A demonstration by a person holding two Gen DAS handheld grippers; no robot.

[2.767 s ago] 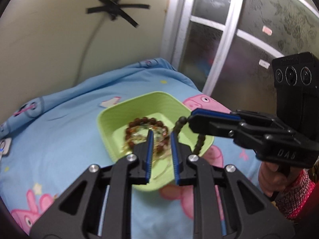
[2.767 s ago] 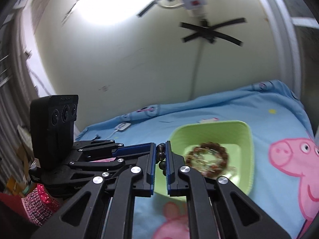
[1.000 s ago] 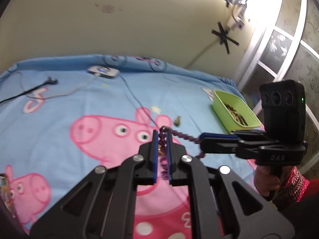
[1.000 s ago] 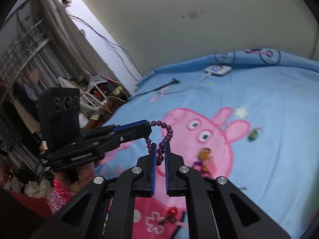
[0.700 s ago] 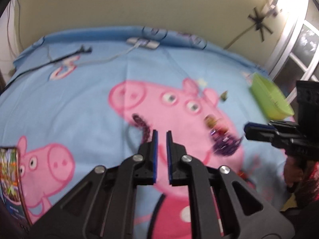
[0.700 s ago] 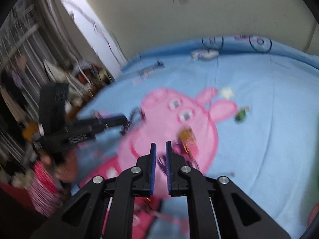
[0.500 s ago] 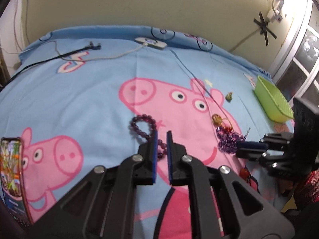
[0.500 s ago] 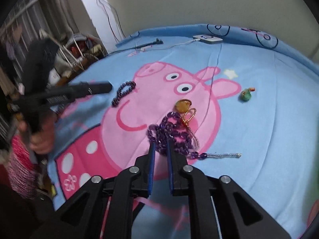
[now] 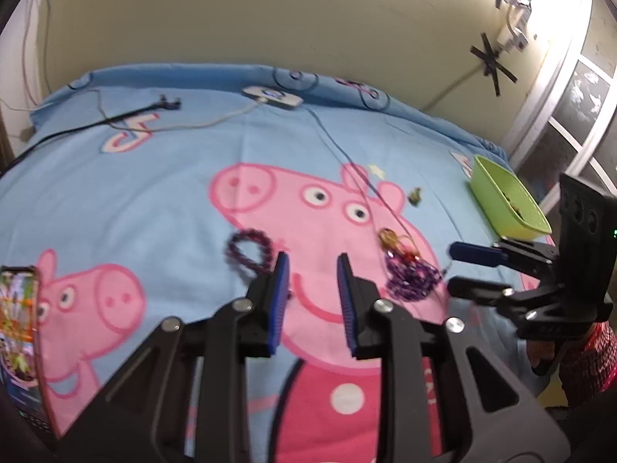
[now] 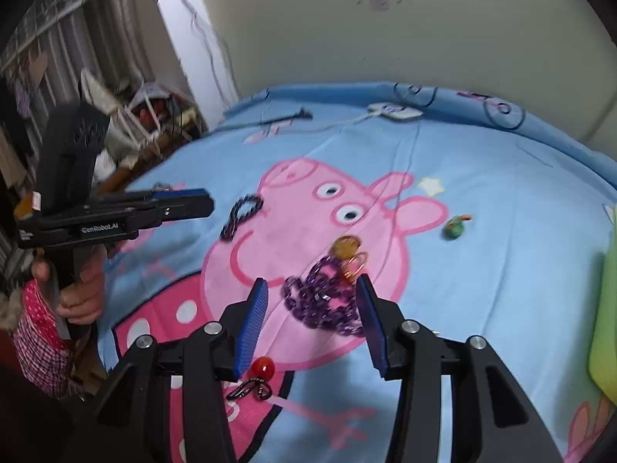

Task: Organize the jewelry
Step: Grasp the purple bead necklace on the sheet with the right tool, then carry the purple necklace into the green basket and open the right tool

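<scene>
My right gripper point(image 10: 312, 285) is opening, nothing clamped, its fingers framing the heaped purple necklace point(image 10: 324, 301) on the pig's cheek of the blanket point(image 10: 501, 270). My left gripper point(image 9: 310, 270) is opening too, empty, the dark bead bracelet point(image 9: 246, 250) just left of it, the green tray point(image 9: 505, 200) well right of the pig.

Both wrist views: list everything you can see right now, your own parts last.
Bead bracelet: 1, dark purple, on blanket, left.
Purple necklace: 1, heaped between right jaws, untouched.
Amber pendant: 1, orange, beside heap.
Green charm: 1, near pig's ear.
Red bead: 1, near edge.
Tray: 1, lime, far right.
Phone: 1, left edge.
Blanket: 1, blue.
Left gripper: opening, empty.
Right gripper: opening.
</scene>
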